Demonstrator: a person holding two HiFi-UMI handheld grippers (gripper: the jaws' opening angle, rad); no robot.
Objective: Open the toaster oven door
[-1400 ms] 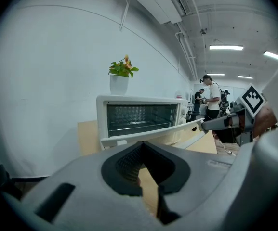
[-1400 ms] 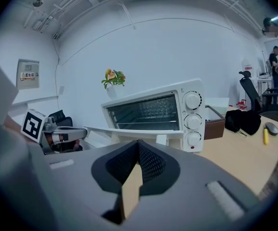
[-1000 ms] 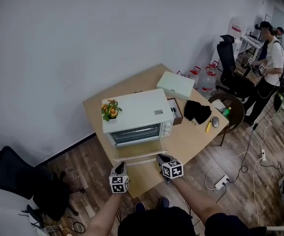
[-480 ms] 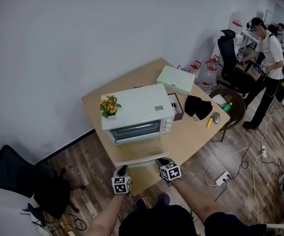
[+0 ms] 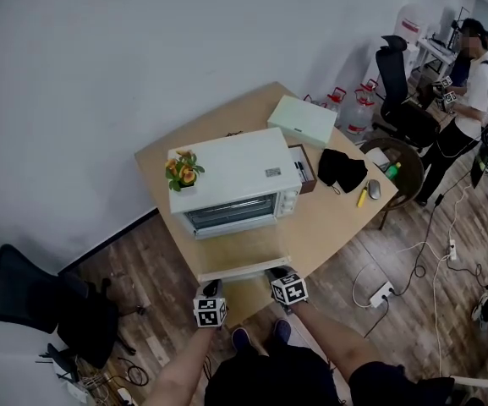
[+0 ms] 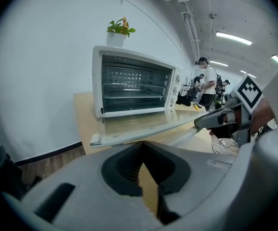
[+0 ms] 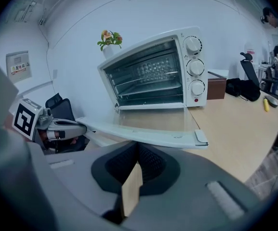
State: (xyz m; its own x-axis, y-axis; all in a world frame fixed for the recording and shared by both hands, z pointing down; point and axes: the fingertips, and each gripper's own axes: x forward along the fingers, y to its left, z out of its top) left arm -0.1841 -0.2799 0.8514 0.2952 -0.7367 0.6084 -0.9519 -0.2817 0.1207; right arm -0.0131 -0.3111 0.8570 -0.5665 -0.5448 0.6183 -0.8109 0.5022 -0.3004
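A white toaster oven [image 5: 235,180] stands on the wooden table [image 5: 328,227]. Its glass door [image 5: 244,248] lies folded down flat toward me, and the racks inside show in the left gripper view [image 6: 134,88] and the right gripper view [image 7: 153,76]. My left gripper [image 5: 212,288] sits just in front of the door's handle edge [image 6: 143,131], jaws together and holding nothing. The right gripper [image 5: 276,271] is at the door's right front corner [image 7: 196,137], also shut and empty. Each gripper shows in the other's view: the right gripper [image 6: 216,121] and the left gripper [image 7: 64,125].
A small potted plant [image 5: 180,172] stands on the oven's top. Behind and to the right lie a pale green box [image 5: 303,121], a brown box [image 5: 304,176], black cloth [image 5: 341,169] and a yellow marker [image 5: 359,196]. A black chair [image 5: 15,286] is at left; people stand far right.
The door lies open in all frames. Both grippers have stayed close to its front edge, shifting only slightly. The head view has drifted a little, and the person at the back has moved.
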